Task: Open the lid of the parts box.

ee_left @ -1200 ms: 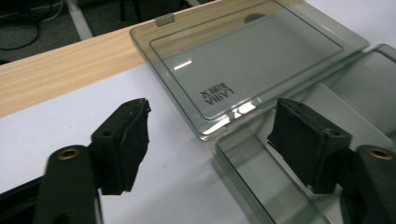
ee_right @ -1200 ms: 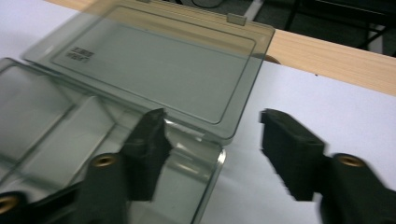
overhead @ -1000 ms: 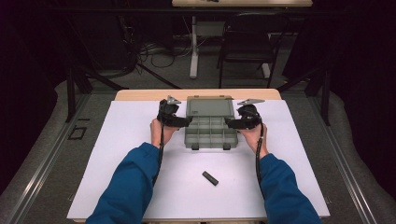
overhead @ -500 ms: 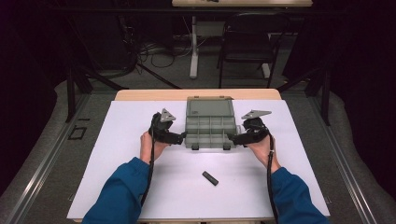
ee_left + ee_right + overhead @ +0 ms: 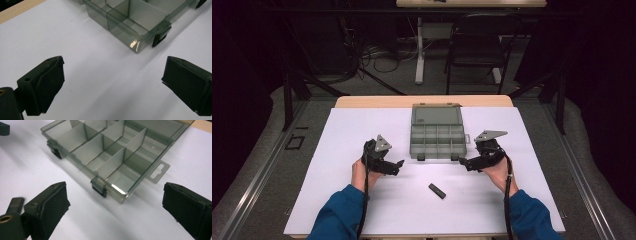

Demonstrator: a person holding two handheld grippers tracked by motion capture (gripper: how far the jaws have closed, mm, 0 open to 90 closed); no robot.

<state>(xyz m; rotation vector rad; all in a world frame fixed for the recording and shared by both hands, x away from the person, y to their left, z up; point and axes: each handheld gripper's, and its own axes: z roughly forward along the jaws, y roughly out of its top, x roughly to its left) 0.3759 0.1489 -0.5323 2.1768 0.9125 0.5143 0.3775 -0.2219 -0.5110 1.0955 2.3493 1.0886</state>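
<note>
On the white table cover (image 5: 337,200), toward its far middle, lay one compartment box (image 5: 437,141) of smoky translucent plastic, lid (image 5: 436,114) folded flat open behind the tray. Dividers (image 5: 110,133) split the tray into small cells, all apparently empty. Two dark latches (image 5: 99,188) sat on the near front edge; a hang tab with a slot (image 5: 157,173) projected from one side.

Handling, as judged: light, rigid, thin-walled, smooth and likely slippery against the pads; walls might flex or crack under a hard squeeze. Best purchase looked to be the outer tray walls at the short ends, or the lid's free edge if closing was intended; the latches would need a pinch or press.

Left gripper (image 5: 395,165): near the box's front left corner, apart from it, jaws wide apart with nothing between, as the left gripper view showed. Right gripper (image 5: 467,162): near the front right corner, not touching, jaws likewise spread and empty.

Also present: a small black bar-shaped object (image 5: 437,190), lying loose on the cover nearer the person, between the forearms, well clear of the box.

Markings: no brand, label or legible writing could be made out on the box or elsewhere.
</note>
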